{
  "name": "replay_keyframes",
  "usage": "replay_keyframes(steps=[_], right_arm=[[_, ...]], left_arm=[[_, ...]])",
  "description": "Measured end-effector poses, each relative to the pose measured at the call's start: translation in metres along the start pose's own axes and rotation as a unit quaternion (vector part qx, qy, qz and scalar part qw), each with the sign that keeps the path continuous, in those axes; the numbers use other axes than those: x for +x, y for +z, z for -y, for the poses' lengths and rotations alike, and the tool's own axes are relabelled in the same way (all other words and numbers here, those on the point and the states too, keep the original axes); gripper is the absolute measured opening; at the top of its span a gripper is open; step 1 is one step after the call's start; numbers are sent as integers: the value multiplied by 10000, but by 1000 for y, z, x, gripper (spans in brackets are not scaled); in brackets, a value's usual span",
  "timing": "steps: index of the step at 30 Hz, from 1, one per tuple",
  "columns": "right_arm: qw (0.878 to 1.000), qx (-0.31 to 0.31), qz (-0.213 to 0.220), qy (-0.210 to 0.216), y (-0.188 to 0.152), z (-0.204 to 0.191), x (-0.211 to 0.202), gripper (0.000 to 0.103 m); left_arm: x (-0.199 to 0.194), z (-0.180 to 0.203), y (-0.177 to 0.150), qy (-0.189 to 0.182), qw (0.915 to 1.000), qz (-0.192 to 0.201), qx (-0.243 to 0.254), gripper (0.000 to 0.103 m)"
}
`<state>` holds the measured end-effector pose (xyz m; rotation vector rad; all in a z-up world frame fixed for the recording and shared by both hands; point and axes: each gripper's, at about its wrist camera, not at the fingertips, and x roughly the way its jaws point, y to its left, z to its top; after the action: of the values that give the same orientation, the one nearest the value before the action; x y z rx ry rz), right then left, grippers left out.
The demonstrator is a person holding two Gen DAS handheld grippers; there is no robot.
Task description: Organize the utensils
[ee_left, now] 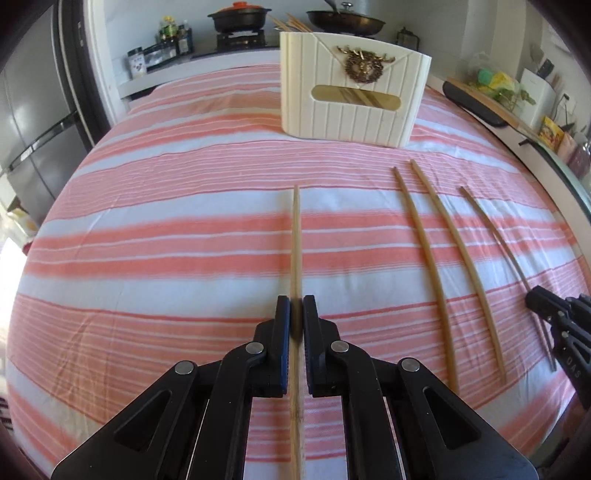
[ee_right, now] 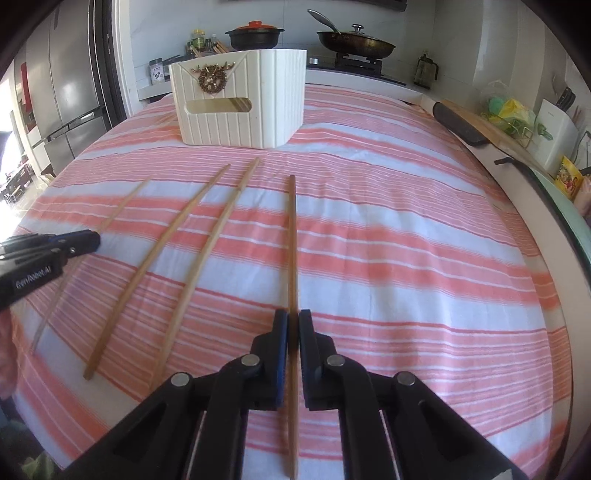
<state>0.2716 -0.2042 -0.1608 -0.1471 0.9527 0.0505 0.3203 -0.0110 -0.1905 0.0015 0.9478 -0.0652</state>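
Several wooden chopsticks lie on the pink-and-white striped cloth. My left gripper (ee_left: 296,301) is shut on the leftmost chopstick (ee_left: 296,236), which points away from me. My right gripper (ee_right: 293,314) is shut on the rightmost chopstick (ee_right: 292,236). Two more chopsticks (ee_right: 184,251) lie between the grippers, also in the left wrist view (ee_left: 424,258). A white ribbed holder box (ee_left: 351,88) with a gold emblem stands at the far side and has chopsticks inside; it also shows in the right wrist view (ee_right: 240,99). Each gripper shows at the edge of the other's view: the right one (ee_left: 554,317), the left one (ee_right: 55,247).
A stove with a black pot (ee_right: 255,35) and a frying pan (ee_right: 354,44) sits behind the table. A fridge (ee_right: 70,92) stands at the left. A cutting board (ee_right: 476,127) and clutter lie along the right edge.
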Motion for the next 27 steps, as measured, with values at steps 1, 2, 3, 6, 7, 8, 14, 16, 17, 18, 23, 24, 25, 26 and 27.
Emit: replay_keyframes(steps=[1, 2, 3, 6, 7, 8, 14, 16, 17, 18, 23, 24, 25, 26, 27], right_arm=[[10000, 4, -3, -60, -5, 3, -3, 6], [9999, -2, 1, -107, -9, 5, -7, 6], [9999, -20, 10, -154, -12, 6, -9, 6], [9998, 20, 81, -185, -18, 7, -16, 8], [9998, 54, 89, -158, -20, 6, -17, 10], [9998, 96, 110, -111, -22, 7, -18, 22], [9994, 242, 248, -25, -25, 7, -21, 52], [9995, 270, 181, -7, -26, 9, -17, 52], [9994, 290, 175, 13, -27, 10, -15, 52], [9993, 316, 214, 30, -28, 10, -15, 52], [9990, 343, 276, 87, -30, 12, -14, 53], [9990, 332, 299, 89, -31, 12, -14, 53], [9989, 326, 327, 90, -32, 12, -15, 53], [9988, 318, 360, 91, -32, 12, -15, 53], [9987, 311, 392, 91, -33, 11, -15, 53]], left_arm=[[-3, -4, -3, -7, 10000, 4, -28, 5], [-6, -6, -6, -14, 10000, 19, -35, 6], [-9, -8, -10, -17, 10000, 39, -22, 6], [-17, -8, -19, 5, 9999, 134, 43, 10], [-19, -7, -21, 9, 9998, 157, 80, 24], [-20, -7, -24, 37, 9998, 184, 104, 45], [-20, -8, -32, 130, 9997, 168, 118, 70], [-17, -9, -34, 118, 9998, 100, 112, 73], [-16, -9, -35, 152, 9997, 127, 134, 77], [-16, -8, -35, 192, 9996, 132, 161, 79], [-13, -10, -36, 232, 9996, 97, 118, 91], [-12, -12, -36, 226, 9997, 68, 77, 93], [-11, -13, -35, 216, 9997, 42, 45, 95], [-11, -14, -35, 211, 9998, 31, 37, 96], [-10, -14, -35, 217, 9998, 31, 43, 96]])
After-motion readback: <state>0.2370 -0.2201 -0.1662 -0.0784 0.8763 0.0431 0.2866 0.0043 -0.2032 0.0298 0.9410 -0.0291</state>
